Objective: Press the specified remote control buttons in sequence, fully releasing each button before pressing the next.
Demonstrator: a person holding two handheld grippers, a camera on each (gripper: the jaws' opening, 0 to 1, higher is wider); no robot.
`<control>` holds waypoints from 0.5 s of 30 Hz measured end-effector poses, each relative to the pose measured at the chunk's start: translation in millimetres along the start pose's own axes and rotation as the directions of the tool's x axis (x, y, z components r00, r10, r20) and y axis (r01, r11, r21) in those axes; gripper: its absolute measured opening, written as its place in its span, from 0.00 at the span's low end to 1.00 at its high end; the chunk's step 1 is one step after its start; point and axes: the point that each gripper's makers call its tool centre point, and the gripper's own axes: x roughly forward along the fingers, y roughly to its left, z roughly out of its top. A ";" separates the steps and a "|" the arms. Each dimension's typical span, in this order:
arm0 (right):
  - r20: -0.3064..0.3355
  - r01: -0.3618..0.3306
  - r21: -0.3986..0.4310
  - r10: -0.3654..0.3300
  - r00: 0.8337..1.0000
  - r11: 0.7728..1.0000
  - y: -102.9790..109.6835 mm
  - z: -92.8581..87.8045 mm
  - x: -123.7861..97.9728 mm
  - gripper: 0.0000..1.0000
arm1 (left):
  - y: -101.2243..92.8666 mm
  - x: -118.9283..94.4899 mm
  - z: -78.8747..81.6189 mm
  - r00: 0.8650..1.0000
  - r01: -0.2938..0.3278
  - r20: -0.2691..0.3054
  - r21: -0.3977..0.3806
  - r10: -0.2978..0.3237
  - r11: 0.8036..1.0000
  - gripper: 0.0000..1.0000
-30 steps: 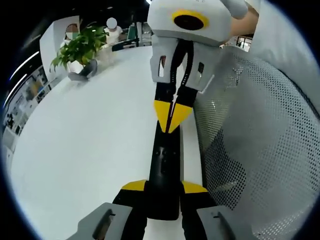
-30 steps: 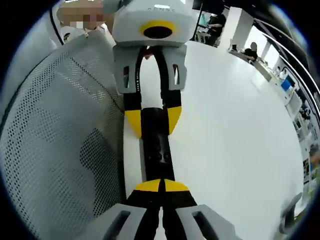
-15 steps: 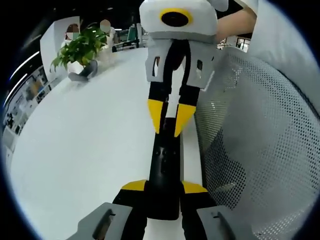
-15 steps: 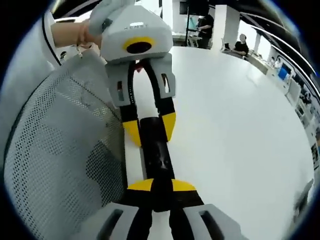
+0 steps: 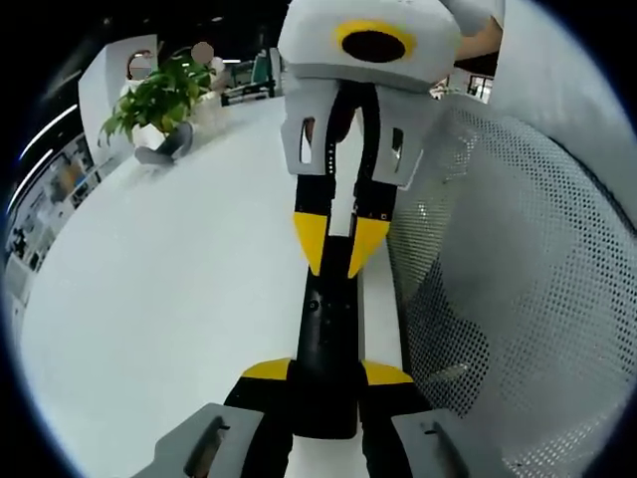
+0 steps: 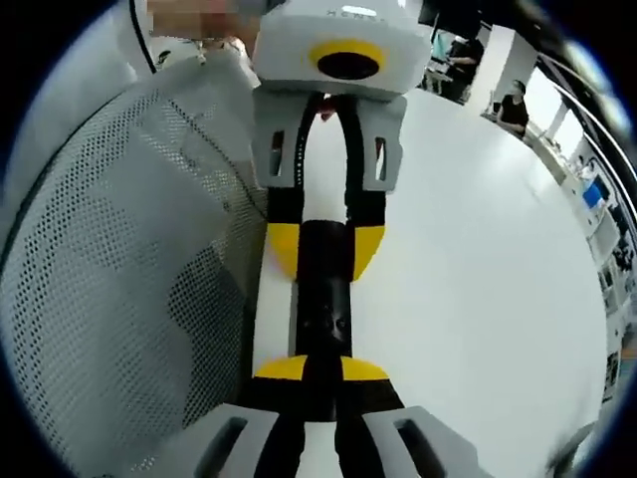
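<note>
Your one black remote point(image 5: 328, 334) still lies on the white table point(image 5: 169, 289), pinched at one end by your left gripper point(image 5: 326, 373). Your right gripper point(image 5: 338, 244) was pressed together on the remote a second ago; now its yellow tips sit a little apart over the other end. One mesh chair point(image 5: 518, 299) stands just beside.

Grips the near end of a black remote point(image 5: 326, 339) between the left gripper's point(image 5: 326, 374) yellow-tipped jaws. Points lengthwise away over a white table point(image 5: 169, 289). At the remote's far end hangs the right gripper point(image 5: 339, 242), tips slightly parted, just above or touching the remote, unclear which. Right of the remote, mesh point(image 5: 508, 299). Far beyond the remote, a plant point(image 5: 154, 100).
</note>
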 end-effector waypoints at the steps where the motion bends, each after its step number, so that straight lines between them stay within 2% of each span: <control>1: 0.013 0.003 -0.008 -0.002 1.000 1.000 0.1 -0.2 -0.8 0.07 | 0.0 0.0 0.0 1.000 0.001 0.000 0.001 -0.001 1.000 0.24; 2: 0.042 0.007 -0.030 -0.006 0.999 1.000 -0.1 0.5 -1.3 0.07 | 0.1 0.1 0.0 1.000 0.001 0.002 0.001 -0.001 1.000 0.24; 6: 0.132 -0.008 0.035 0.003 0.991 0.999 -1.5 3.8 -0.9 0.07 | 0.1 0.1 0.2 1.000 -0.002 0.007 -0.004 0.002 1.000 0.24; 9: 0.125 -0.009 0.019 0.007 0.992 1.000 -0.9 5.0 0.0 0.06 | 0.3 0.2 0.2 1.000 -0.005 0.013 -0.007 0.005 1.000 0.24; 15: 0.063 -0.011 -0.037 0.013 0.998 0.999 0.8 7.0 2.1 0.05 | 0.1 0.1 0.4 1.000 -0.004 0.014 -0.007 0.004 1.000 0.24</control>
